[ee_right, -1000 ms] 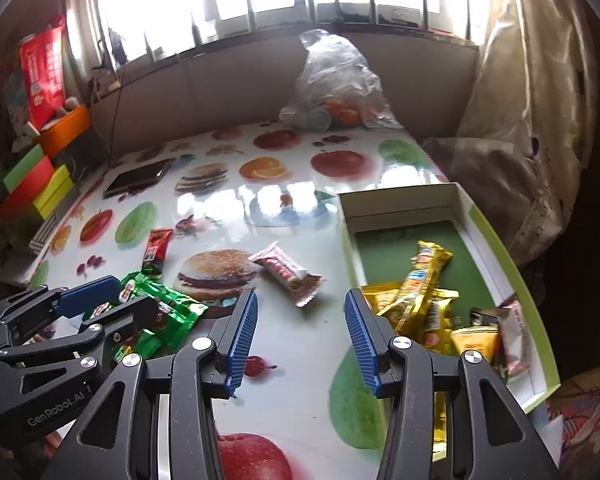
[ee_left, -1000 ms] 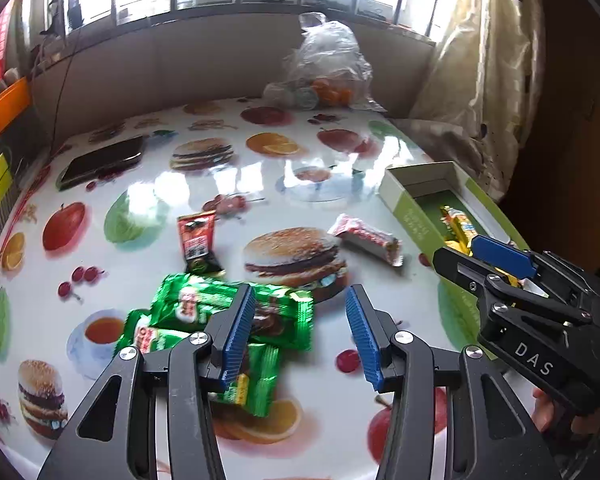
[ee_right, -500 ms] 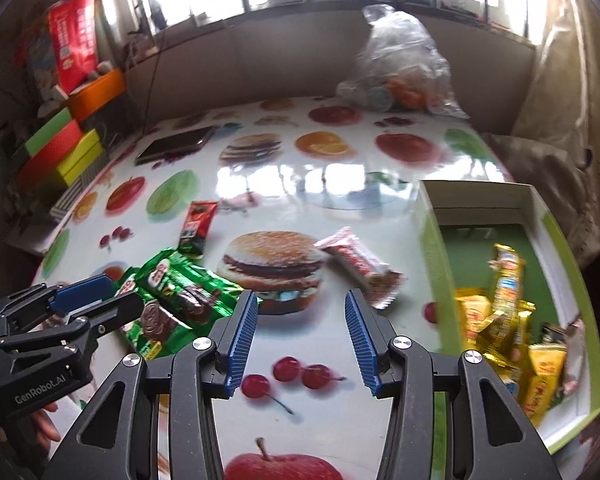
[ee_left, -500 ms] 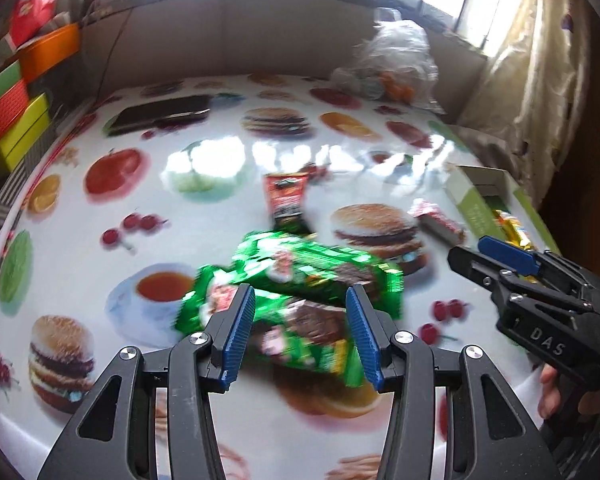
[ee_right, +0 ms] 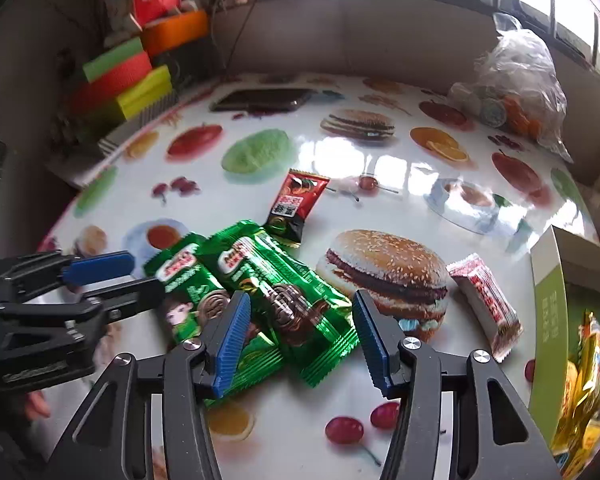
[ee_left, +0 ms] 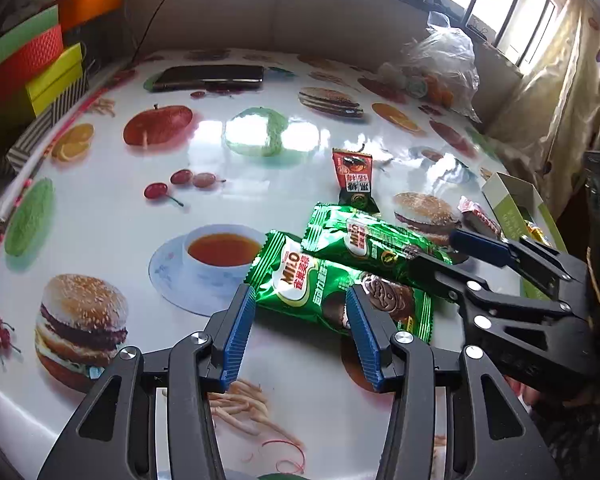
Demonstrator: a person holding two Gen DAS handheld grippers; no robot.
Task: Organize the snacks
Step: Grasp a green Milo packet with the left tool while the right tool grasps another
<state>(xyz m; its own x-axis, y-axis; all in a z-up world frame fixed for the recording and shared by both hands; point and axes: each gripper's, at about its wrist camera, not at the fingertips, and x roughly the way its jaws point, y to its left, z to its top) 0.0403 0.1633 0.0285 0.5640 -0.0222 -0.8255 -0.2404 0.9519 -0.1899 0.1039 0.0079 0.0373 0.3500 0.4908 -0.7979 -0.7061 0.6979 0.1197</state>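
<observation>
Green Milo packets lie overlapping on the fruit-print table [ee_left: 112, 208]. The nearest one [ee_left: 324, 288] sits just beyond and below my left gripper [ee_left: 298, 300], which is open with nothing pinched. A second green packet [ee_left: 372, 240] lies behind it, under the right gripper [ee_left: 436, 248]. In the right wrist view the right gripper [ee_right: 300, 304] hovers over a green packet [ee_right: 284, 280]; its jaws are opening and the pads do not press on it. The left gripper [ee_right: 144, 274] reaches in by another green packet [ee_right: 188, 280]. Also on the table are a red-black packet [ee_right: 298, 204] and a red-white packet [ee_right: 484, 304].
A green-and-white box [ee_right: 548, 292] at the right edge holds yellow snacks [ee_right: 584, 360]. At the far side lie a dark phone [ee_left: 210, 78] and a clear plastic bag [ee_left: 436, 68]. Coloured boxes [ee_left: 32, 64] are stacked beyond the left edge. A curtain hangs at right.
Both grippers have swung left and dropped toward the green packets, which now fill the foreground. The right jaws stand wider than before. The box has slid to the right edge.
</observation>
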